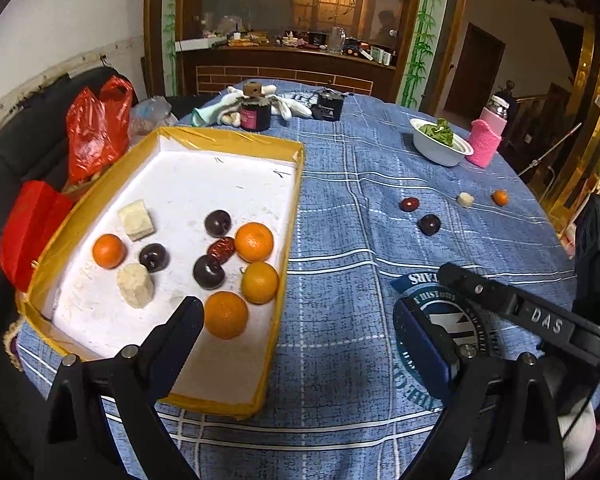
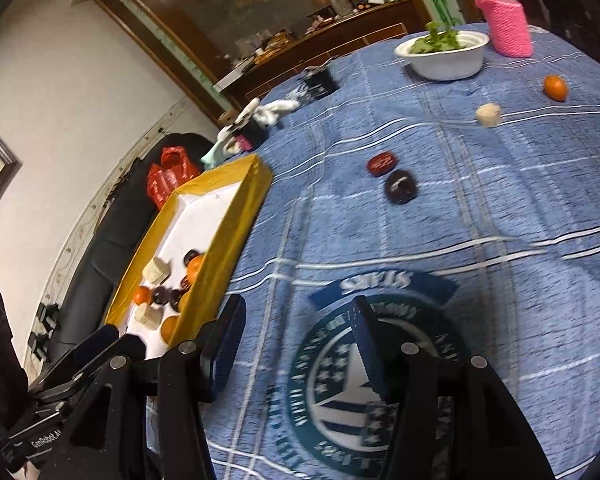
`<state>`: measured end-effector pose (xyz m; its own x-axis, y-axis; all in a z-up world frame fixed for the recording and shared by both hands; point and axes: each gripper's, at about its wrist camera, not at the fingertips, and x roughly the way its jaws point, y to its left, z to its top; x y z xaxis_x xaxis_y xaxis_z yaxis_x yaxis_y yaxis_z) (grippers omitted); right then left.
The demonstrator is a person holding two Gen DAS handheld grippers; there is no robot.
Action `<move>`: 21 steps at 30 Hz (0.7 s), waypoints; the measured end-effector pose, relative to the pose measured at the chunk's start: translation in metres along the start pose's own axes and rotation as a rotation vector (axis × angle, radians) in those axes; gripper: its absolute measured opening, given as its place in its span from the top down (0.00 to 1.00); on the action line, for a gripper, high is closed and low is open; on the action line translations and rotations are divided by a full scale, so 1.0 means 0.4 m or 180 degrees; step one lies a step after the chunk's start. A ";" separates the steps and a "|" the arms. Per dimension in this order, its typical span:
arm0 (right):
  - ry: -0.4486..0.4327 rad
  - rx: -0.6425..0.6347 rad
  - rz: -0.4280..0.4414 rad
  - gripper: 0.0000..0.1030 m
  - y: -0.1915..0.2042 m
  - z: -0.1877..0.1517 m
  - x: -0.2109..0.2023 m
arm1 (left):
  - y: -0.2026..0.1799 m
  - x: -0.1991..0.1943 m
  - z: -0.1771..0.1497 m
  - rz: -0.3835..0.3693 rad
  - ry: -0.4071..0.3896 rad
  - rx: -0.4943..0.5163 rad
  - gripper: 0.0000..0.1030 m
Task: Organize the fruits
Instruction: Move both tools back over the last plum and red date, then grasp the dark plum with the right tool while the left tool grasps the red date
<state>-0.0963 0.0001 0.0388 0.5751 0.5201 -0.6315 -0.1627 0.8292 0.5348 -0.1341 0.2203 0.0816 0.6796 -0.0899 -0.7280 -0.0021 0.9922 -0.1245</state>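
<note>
A yellow-rimmed white tray (image 1: 292, 200) (image 2: 236, 216) lies on the left of the blue checked tablecloth. It holds several oranges (image 1: 254, 241), dark plums (image 1: 208, 271), a red date (image 1: 221, 248) and pale cubes (image 1: 136, 219). On the cloth lie a red date (image 1: 409, 204) (image 2: 382, 163), a dark plum (image 1: 429, 224) (image 2: 400, 186), a pale cube (image 1: 465, 199) (image 2: 488, 114) and a small orange (image 1: 500, 197) (image 2: 555, 87). My left gripper (image 1: 304, 332) is open and empty over the tray's near corner. My right gripper (image 2: 296, 340) is open and empty above the cloth's round emblem.
A white bowl of greens (image 1: 440, 142) (image 2: 444, 54) and a pink-sleeved bottle (image 1: 488, 136) (image 2: 504, 20) stand at the back right. Two dark jars (image 1: 255, 114) and white gloves (image 1: 288, 106) sit behind the tray. Red bags (image 1: 96, 128) lie left of the table.
</note>
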 end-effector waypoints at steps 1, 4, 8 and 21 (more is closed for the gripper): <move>-0.0013 0.0003 -0.0035 0.43 -0.008 0.007 -0.003 | 0.001 0.002 0.000 -0.0031 0.0003 -0.0012 0.08; -0.0050 -0.0021 -0.0205 0.43 -0.039 0.039 -0.008 | -0.004 0.013 -0.001 -0.0117 0.0016 -0.0032 0.08; -0.0043 -0.0166 -0.0469 0.43 -0.068 0.099 0.014 | -0.016 0.021 -0.001 -0.0203 0.0004 0.0002 0.08; 0.0162 -0.0399 -0.0833 0.46 -0.102 0.216 0.198 | -0.014 0.056 0.096 -0.0236 0.0009 0.0108 0.41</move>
<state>0.0252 -0.0103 0.0155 0.5702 0.2922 -0.7678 -0.1137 0.9537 0.2785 -0.0906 0.2160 0.0919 0.6749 -0.1635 -0.7195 0.0731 0.9852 -0.1552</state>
